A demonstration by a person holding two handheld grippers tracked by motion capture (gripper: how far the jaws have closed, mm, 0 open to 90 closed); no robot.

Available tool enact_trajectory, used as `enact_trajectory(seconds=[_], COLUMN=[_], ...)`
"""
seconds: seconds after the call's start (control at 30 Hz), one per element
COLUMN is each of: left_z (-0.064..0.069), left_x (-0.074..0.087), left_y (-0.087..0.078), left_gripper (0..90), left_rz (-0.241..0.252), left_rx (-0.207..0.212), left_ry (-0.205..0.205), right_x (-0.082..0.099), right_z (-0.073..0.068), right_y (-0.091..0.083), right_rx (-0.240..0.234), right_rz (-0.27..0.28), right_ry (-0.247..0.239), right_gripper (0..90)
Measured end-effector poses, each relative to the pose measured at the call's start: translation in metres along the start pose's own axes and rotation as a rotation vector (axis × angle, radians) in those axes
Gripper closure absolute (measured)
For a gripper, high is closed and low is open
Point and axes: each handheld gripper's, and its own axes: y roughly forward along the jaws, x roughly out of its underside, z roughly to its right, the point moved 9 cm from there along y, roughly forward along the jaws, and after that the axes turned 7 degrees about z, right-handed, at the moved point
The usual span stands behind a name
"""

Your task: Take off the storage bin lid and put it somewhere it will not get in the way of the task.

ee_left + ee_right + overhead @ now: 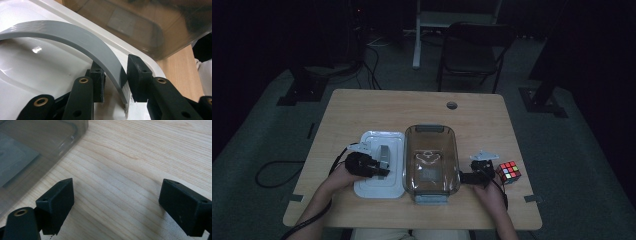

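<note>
Left gripper rested over the white lid, jaws closed on the lid's grey handle. Seen in the left gripper view: the curved grey strip pinched between the two black pads, one pad on each face of it, near the end where it met the lid. Lay flat on the table, that lid, left of centre and toward the near edge, its right rim just beside the clear brown container. Stood at the middle of the table, the container, long side running from near edge to far edge, a grey latch at each short end.

Right gripper held low at the container's right side, toward the near right corner, jaws spread wide with nothing between them. In the right gripper view: bare wood grain between the two pads, the container's wall off to the upper left, close to the left pad; touching or not, could not tell.

Sat just right of the right hand, a colour cube, close to the table's right edge. Near the far edge, a small round cable hole.
</note>
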Motion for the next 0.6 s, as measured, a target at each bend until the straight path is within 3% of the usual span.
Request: enact_trajectory(seconds=[0.13,0.43,0.6], left_z=[-0.003,-0.006,-0.010], left_x=[0.005,0.012,0.008], left_y=[0.005,0.011,0.006], left_gripper=[67.8,59.6,47.8], left_rz=[-0.009,-0.012,0.004], left_rx=[0.016,-0.004,-0.052], left_ry=[-0.013,-0.018,-0.034], right_x=[0.000,0.000,0.000], right_z=[0.000,0.000,0.000], right_y=[0.000,0.000,0.000], right_rx=[0.000,0.000,0.000], right_rz=[0.000,0.000,0.000], right_ry=[0.000,0.000,0.000], right_gripper=[12.6,12.6,12.6])
